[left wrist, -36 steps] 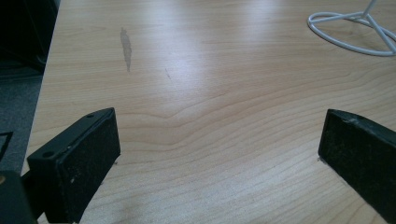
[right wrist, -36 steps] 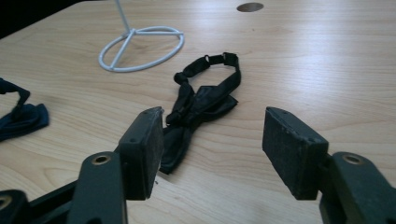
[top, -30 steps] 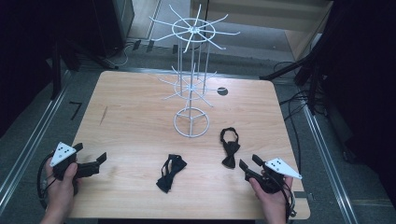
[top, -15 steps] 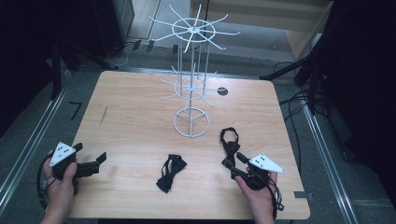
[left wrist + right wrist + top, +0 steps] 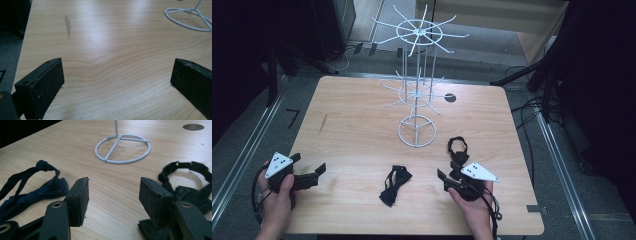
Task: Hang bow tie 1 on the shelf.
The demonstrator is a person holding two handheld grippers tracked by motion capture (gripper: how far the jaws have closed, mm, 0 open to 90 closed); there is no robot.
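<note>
Two bow ties lie on the wooden table (image 5: 362, 115). A dark navy bow tie (image 5: 394, 184) (image 5: 32, 192) rests near the front middle. A black bow tie (image 5: 457, 149) (image 5: 190, 182) with a looped strap lies to its right. My right gripper (image 5: 448, 170) (image 5: 113, 195) is open at the black tie's near end, its right jaw over the fabric and bare wood between the jaws. My left gripper (image 5: 308, 164) (image 5: 117, 82) is open over bare table at the front left. A white wire spinner stand (image 5: 417, 131) (image 5: 125, 162) (image 5: 175, 9) rises mid-table.
A round dark hole (image 5: 450, 97) (image 5: 193, 126) sits in the tabletop behind the stand. A grey scuff mark (image 5: 323, 122) (image 5: 67, 25) marks the left side. Metal rails and cables (image 5: 532, 107) run along the floor beside the table.
My right gripper has moved left and slightly forward, up against the black bow tie. The left gripper and both bow ties have stayed put.
</note>
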